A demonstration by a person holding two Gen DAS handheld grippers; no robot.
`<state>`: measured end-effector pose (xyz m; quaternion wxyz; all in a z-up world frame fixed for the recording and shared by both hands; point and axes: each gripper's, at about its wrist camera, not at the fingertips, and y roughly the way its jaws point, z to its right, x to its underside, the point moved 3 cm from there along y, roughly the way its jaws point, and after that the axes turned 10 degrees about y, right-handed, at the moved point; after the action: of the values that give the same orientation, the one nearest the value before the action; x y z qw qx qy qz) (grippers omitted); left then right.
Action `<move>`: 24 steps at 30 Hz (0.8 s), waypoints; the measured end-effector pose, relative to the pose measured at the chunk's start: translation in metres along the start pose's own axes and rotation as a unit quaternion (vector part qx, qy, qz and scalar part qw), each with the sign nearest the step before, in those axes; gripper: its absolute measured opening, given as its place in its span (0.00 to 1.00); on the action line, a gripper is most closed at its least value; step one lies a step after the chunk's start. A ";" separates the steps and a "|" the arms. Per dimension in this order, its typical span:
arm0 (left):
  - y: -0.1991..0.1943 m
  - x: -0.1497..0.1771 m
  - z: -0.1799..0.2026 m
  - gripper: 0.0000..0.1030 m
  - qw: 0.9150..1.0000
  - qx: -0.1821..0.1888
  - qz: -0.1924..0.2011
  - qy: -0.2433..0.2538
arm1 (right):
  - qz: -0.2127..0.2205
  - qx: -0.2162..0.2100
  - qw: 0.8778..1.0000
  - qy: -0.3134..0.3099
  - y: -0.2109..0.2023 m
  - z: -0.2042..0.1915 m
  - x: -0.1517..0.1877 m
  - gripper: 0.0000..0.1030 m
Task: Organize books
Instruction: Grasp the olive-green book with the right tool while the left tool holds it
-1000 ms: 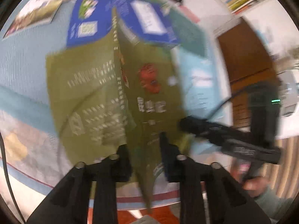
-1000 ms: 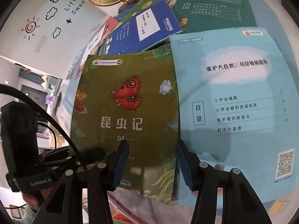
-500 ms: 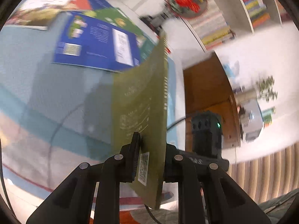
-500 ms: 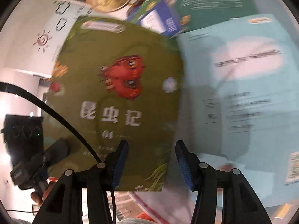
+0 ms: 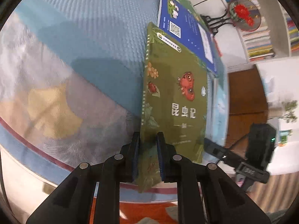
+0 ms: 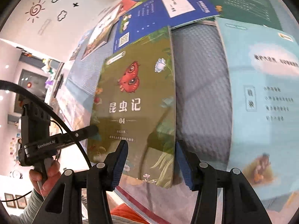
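Fingers on the left gripper (image 5: 148,155) are pinched tight on the bottom edge of the green insect book (image 5: 173,100), near its spine, and their opening has just crept a touch wider with the book between them. Book is lifted and tilted, its red butterfly cover facing the right gripper's camera, hanging over the blue textured mat (image 5: 89,37). Behind it a blue book (image 6: 164,13) lies flat, with a dark green book (image 6: 246,5) beyond that and a pale blue book (image 6: 265,93) off to the side. Right gripper (image 6: 152,165) has its fingers partway apart with nothing clamped; the green book just sits in front of them. Person's hand (image 6: 44,175) grips the left gripper's handle.
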<state>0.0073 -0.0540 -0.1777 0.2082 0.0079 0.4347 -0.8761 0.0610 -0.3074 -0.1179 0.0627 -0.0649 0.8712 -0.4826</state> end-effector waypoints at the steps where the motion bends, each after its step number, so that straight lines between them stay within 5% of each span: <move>1: 0.000 0.000 -0.001 0.17 1.000 0.007 -0.003 -0.002 | 0.005 0.004 1.000 0.007 -0.003 0.003 0.006 0.50; 9: 0.005 -0.012 0.011 0.19 0.997 0.034 -0.054 0.031 | 0.027 0.022 0.996 0.077 -0.003 0.017 0.013 0.54; 12: -0.016 -0.022 0.029 0.19 0.995 0.082 -0.026 0.055 | 0.035 0.027 0.995 0.085 -0.004 0.011 0.015 0.54; 13: -0.027 -0.029 0.039 0.19 0.992 0.103 -0.012 0.071 | 0.035 0.016 0.995 0.093 -0.005 0.013 0.018 0.54; 14: -0.035 -0.034 0.047 0.22 0.990 0.108 -0.004 0.087 | 0.034 -0.039 0.990 0.131 -0.004 0.012 0.020 0.54; 17: -0.032 -0.052 0.062 0.26 0.987 0.048 -0.008 0.156 | 0.037 -0.068 0.984 0.163 0.001 0.011 0.021 0.54; 20: -0.001 -0.065 0.054 0.26 0.984 0.004 -0.050 0.172 | 0.049 -0.057 0.981 0.178 0.010 0.005 0.022 0.58; 24: 0.027 -0.072 0.049 0.26 0.982 0.068 -0.102 0.147 | 0.065 -0.070 0.976 0.195 0.009 0.002 0.028 0.58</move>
<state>0.0914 -0.0800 -0.1535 0.0510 0.1064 0.3985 -0.9095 0.0332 -0.3095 -0.1278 -0.0817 0.0826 0.9004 -0.4192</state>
